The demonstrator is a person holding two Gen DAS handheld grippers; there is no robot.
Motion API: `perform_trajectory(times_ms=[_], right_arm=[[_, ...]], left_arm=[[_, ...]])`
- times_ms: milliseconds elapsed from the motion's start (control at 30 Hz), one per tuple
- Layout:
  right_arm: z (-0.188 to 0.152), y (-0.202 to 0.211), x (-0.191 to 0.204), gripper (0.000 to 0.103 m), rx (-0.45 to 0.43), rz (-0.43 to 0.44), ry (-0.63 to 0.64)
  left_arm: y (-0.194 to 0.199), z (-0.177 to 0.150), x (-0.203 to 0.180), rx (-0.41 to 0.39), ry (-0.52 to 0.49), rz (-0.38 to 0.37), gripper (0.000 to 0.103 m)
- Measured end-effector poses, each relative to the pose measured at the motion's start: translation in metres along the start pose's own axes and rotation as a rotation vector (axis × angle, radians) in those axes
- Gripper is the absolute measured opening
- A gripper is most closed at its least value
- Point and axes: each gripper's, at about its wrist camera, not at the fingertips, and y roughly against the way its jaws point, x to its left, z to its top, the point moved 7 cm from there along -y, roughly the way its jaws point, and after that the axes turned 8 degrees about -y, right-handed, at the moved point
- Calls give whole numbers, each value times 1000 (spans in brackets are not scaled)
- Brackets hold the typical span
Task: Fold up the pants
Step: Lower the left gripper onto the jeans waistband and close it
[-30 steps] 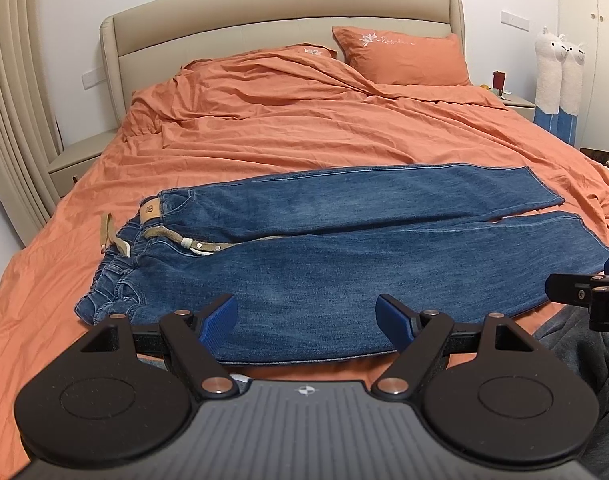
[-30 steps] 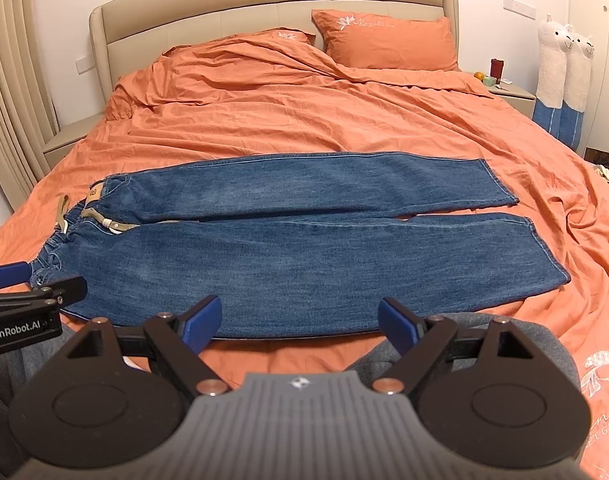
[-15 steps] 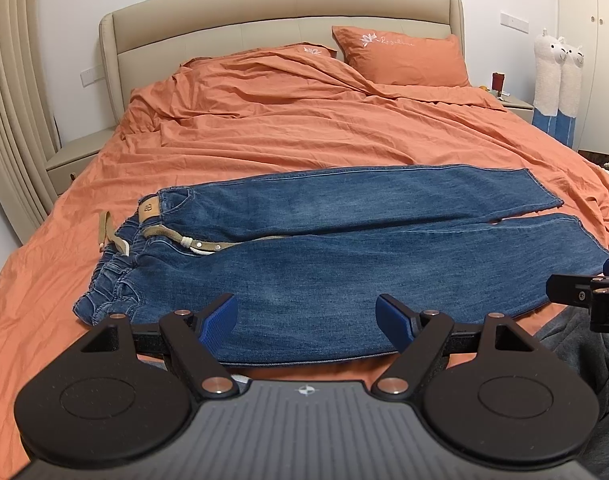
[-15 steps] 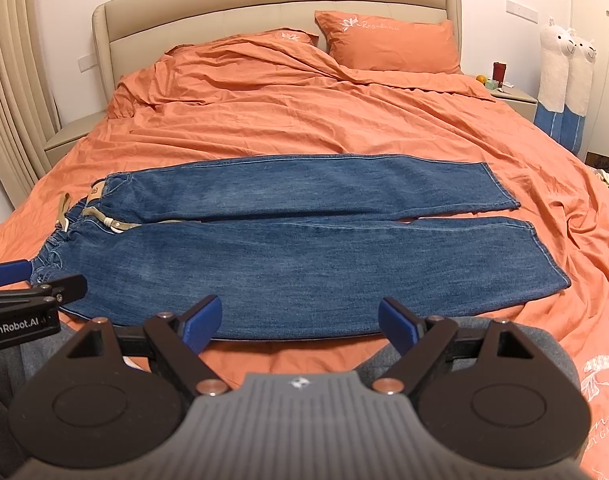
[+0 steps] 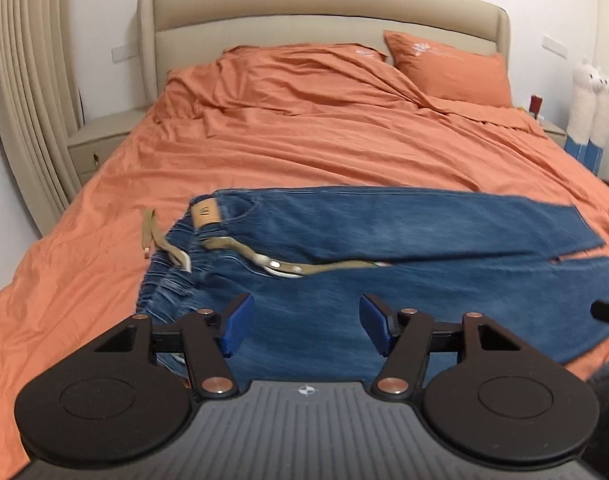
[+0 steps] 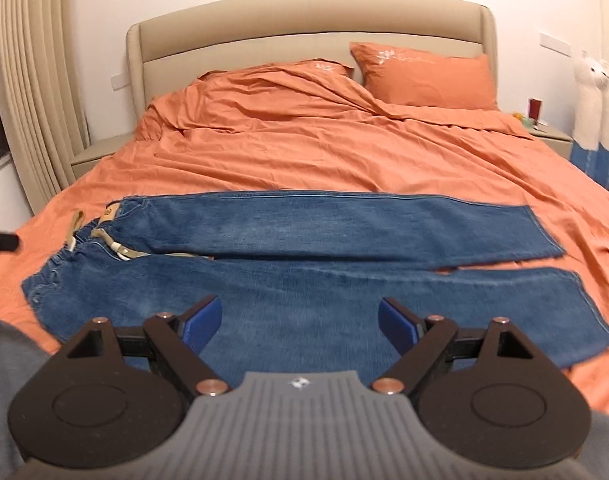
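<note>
Blue jeans (image 5: 384,240) lie flat across the orange bed, waistband at the left, both legs stretched to the right; they also show in the right wrist view (image 6: 304,264). A tan belt (image 5: 264,260) trails from the waistband. My left gripper (image 5: 302,328) is open and empty, just above the near leg close to the waist. My right gripper (image 6: 298,326) is open and empty, above the middle of the near leg. The right gripper's tip shows at the right edge of the left wrist view (image 5: 608,312).
The bed (image 6: 304,152) has a rumpled orange duvet and an orange pillow (image 6: 424,76) at the beige headboard. Nightstands stand on both sides (image 6: 550,134). Two plush alpacas (image 5: 590,108) stand at the right wall. Curtains hang at the left.
Both grippers have moved forward and lower over the jeans, the left one also toward the waistband. Both stay open. The jeans have not moved.
</note>
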Motion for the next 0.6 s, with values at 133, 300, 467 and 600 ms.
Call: perform_trajectory(times_ms=[133,300,467,600], right_arm=[[-2,-55,1,82,42,51,3],[-12,-113,3,82,91,129,-65],[-23,-152,0,82,153,104,-99],[-28,-172,-1,82,179,83,-131]], left_arm=[[-40,4,52,40,47,-42,68],[-101,-2,104,87,74,-72,68],[-165,-16,151,125,175,-167,69],[-199,-30,172,153,240,-294,69]])
